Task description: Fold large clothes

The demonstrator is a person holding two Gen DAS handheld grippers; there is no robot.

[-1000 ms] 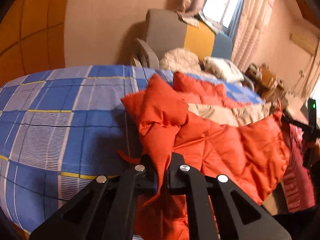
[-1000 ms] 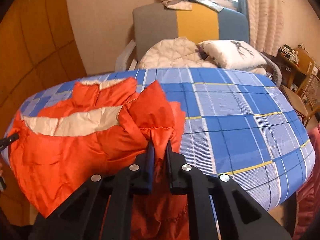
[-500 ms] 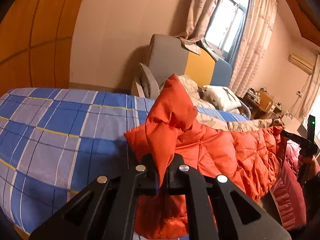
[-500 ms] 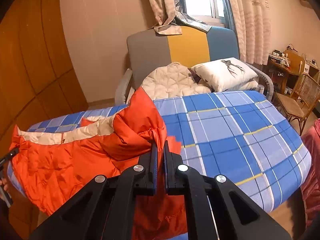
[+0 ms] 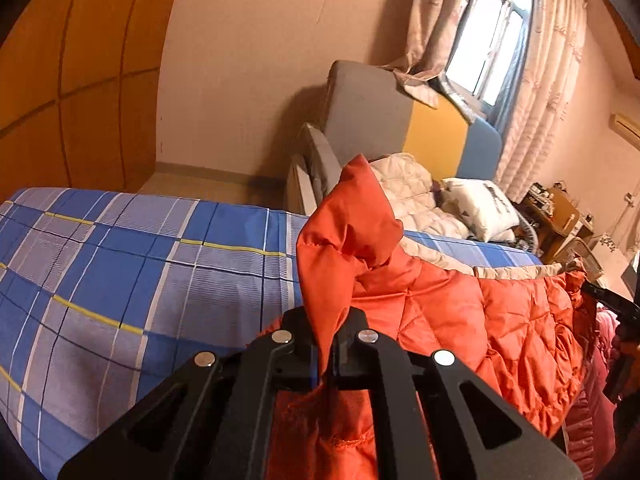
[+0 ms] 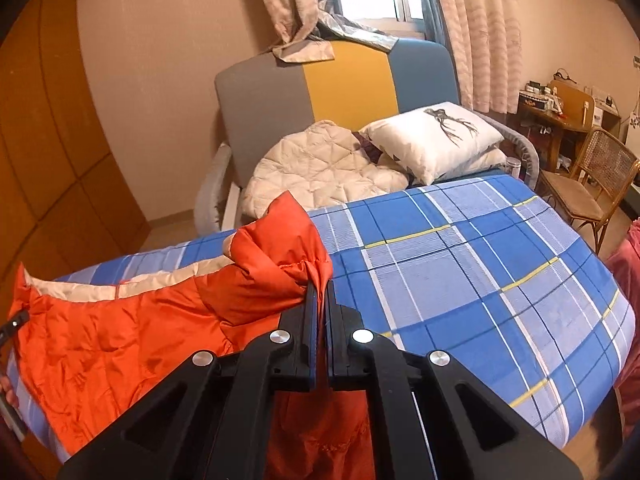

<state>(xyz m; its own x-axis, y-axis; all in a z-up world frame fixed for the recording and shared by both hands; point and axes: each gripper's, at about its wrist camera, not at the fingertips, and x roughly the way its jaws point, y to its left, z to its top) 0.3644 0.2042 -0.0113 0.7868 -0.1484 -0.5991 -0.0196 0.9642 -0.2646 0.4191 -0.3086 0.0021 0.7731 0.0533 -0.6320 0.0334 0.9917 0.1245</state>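
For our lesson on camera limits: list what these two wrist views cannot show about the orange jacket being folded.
- Left wrist: orange jacket's lower hem, hidden behind the left claw.
- Right wrist: fabric below the right claw, blocked by its body.
- Both: sleeves indistinguishable in bunched folds.

No readable text, label, brand, number or sign anywhere in either view. Only a dark antler-like print on the white pillow [image 6: 434, 134], upper right of centre, no lettering.
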